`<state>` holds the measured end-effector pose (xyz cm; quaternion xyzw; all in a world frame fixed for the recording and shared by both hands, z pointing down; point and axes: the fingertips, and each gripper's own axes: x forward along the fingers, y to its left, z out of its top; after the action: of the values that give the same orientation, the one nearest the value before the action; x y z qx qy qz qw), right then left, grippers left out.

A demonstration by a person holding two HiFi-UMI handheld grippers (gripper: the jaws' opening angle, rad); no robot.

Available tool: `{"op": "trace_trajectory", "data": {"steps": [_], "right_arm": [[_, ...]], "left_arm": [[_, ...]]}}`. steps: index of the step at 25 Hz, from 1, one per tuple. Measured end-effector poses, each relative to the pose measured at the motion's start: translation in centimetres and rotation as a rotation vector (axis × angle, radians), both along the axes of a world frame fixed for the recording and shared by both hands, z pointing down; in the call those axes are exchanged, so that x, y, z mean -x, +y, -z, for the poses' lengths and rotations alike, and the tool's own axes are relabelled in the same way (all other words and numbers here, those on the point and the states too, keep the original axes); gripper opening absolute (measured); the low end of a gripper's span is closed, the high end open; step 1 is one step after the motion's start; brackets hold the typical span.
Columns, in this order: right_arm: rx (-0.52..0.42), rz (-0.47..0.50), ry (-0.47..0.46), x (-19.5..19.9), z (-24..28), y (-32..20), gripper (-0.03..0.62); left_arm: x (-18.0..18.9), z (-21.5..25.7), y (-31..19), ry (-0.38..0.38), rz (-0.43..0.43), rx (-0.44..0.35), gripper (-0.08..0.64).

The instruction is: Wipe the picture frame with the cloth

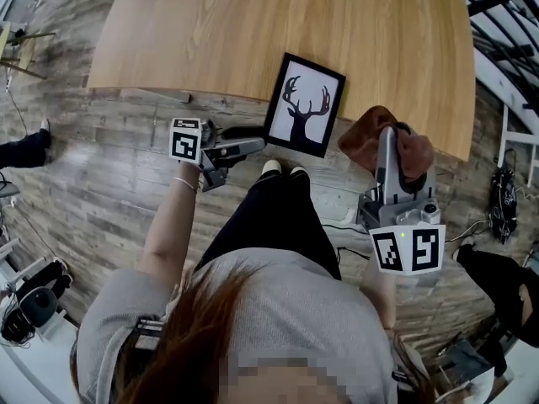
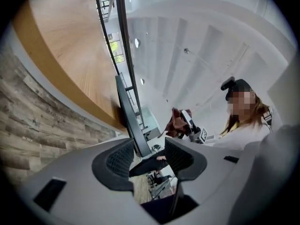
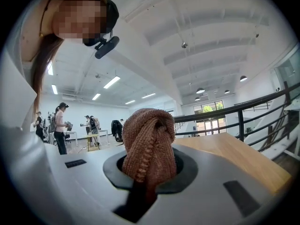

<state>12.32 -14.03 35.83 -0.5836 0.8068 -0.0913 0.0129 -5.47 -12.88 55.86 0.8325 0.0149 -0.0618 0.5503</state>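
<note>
A black picture frame (image 1: 305, 105) with a deer silhouette hangs tilted over the near edge of the wooden table (image 1: 210, 23). My left gripper (image 1: 257, 146) is shut on its left edge. In the left gripper view the frame (image 2: 127, 109) runs edge-on up from between the jaws of the left gripper (image 2: 149, 154). To the right of the frame, my right gripper (image 1: 387, 135) is shut on a bunched brown cloth (image 1: 367, 135). In the right gripper view the cloth (image 3: 147, 135) bulges up out of the right gripper (image 3: 149, 167) and hides the pads.
The person's dark trousers and white shoes (image 1: 283, 170) stand right below the frame on the plank floor. A dark bag (image 1: 504, 194) and cables lie at the right. Several people stand at tables (image 3: 61, 125) far off, and a black railing (image 3: 234, 116) runs behind the table.
</note>
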Motion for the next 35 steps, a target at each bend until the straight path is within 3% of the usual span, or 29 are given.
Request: {"op": "trace_trajectory", "data": {"steps": [4, 11, 16, 21, 27, 35], "right_arm": [[-0.044, -0.027, -0.014, 1.4, 1.2, 1.4, 0.074], [-0.022, -0.015, 0.003, 1.9, 0.7, 1.1, 0.074], [-0.022, -0.005, 0.0, 2.1, 0.7, 0.8, 0.074], [-0.019, 0.005, -0.009, 1.9, 0.4, 0.2, 0.074], [-0.002, 0.006, -0.011, 2.5, -0.2, 0.1, 0.074], [0.0, 0.001, -0.02, 2.9, 0.0, 0.6, 0.074]], "left_arm": [[0.1, -0.9, -1.3, 0.062, 0.081, 0.07, 0.207], [-0.4, -3.1, -1.4, 0.045, 0.081, 0.118, 0.207], [-0.4, -2.8, -1.3, 0.024, 0.083, 0.085, 0.207], [-0.1, -2.3, -0.9, 0.069, 0.066, 0.103, 0.207], [-1.0, -2.6, -0.6, 0.073, 0.054, 0.111, 0.207], [0.8, -3.7, -1.0, 0.061, 0.112, 0.153, 0.207]]}}
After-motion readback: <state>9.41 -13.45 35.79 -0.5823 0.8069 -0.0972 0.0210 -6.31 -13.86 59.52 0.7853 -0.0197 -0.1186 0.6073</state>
